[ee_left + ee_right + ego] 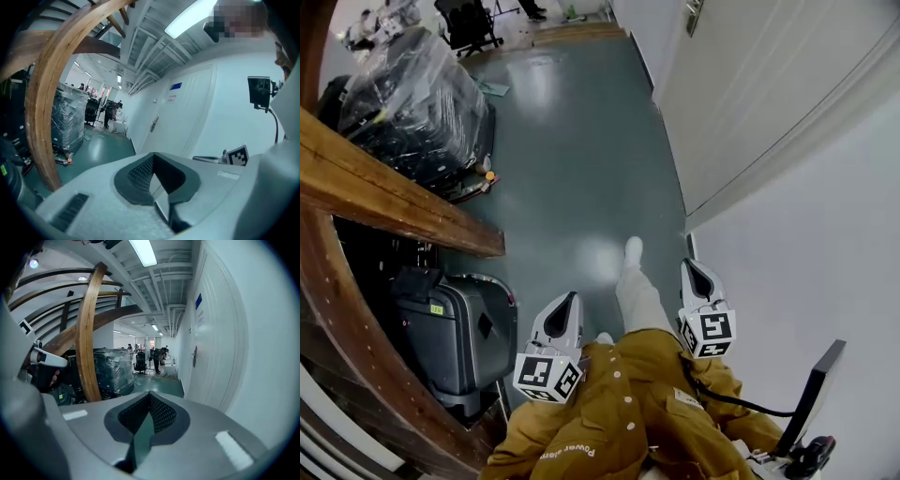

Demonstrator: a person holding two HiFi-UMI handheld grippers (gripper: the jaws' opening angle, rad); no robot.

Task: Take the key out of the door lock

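Head view puts the door lock [694, 13] at the very top edge, on the white door [750, 94], well ahead of me and to my right. The key is too small to make out in any view, so I can only place it by the lock plate and handle, which the right gripper view shows upright on the door.

Both tools are well apart from that door. My left tool [572, 298] is held low in front of my waist. Its nose points forward over the green floor [572, 159], and its jaws are pressed together with nothing between them. My right tool [690, 265] is level with it on the other side of my leg, close beside the white wall [825, 244]. It also points forward, with its jaws closed tip to tip and empty. My shoe [633, 249] is on the floor ahead, between the two tools.

Off to my left are a curved wooden beam [384, 192], a grey case [459, 328] under it, and a plastic-wrapped stack [412, 98] farther on.
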